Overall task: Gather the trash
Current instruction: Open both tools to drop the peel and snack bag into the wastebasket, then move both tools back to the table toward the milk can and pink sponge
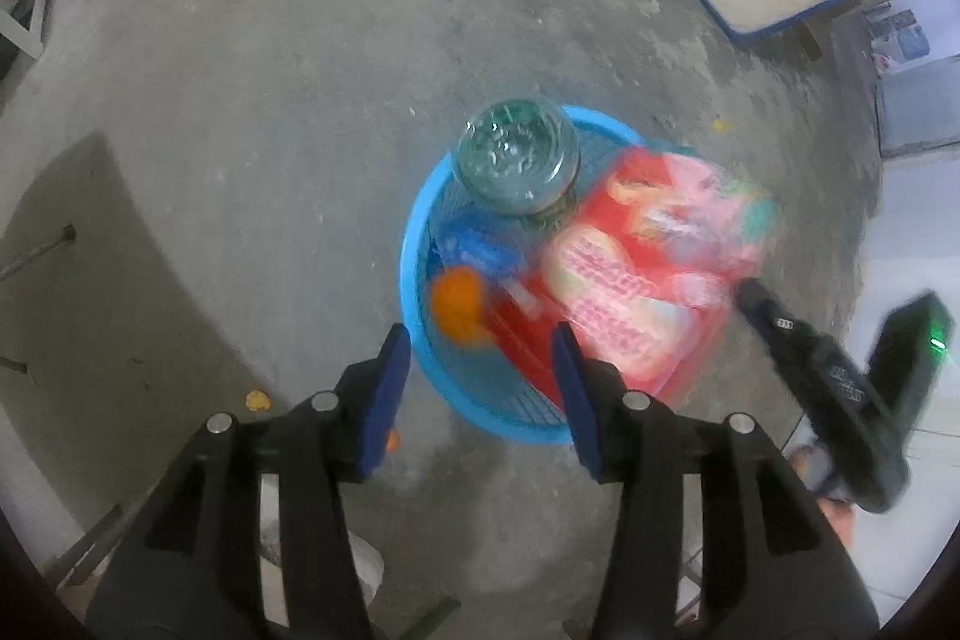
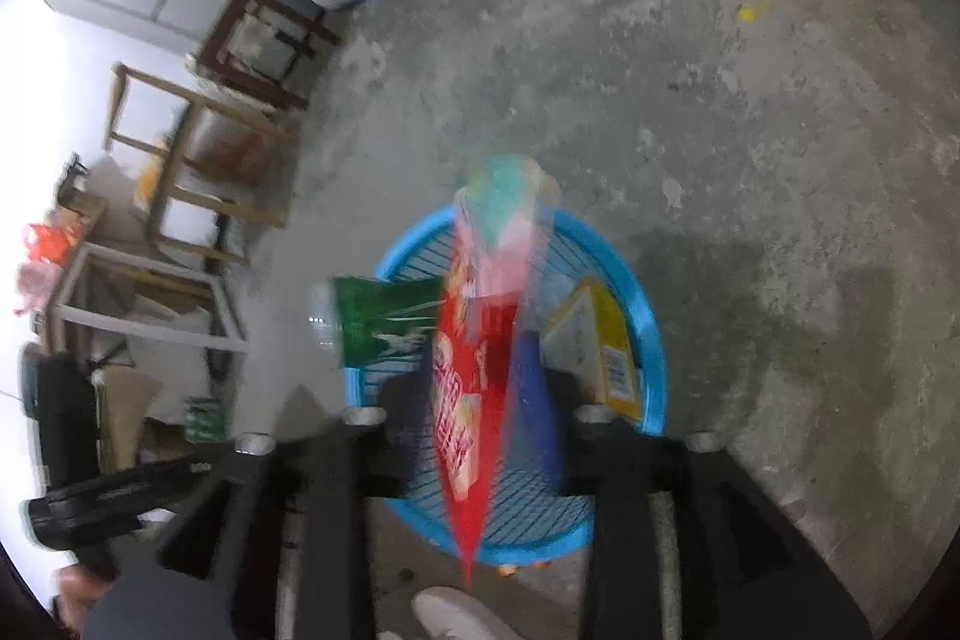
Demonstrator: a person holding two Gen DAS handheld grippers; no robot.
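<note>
I see the blue basket on the concrete floor, bottle leaning at its 12 o'clock rim. My left hand-held gripper hangs released above the 6 o'clock rim. My right hand-held gripper is clenched on the red snack bag, above the basket; blurred.

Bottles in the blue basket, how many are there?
1 that I can see: a clear plastic bottle with a green label, leaning over the blue basket's rim. The red packet may hide others.
</note>
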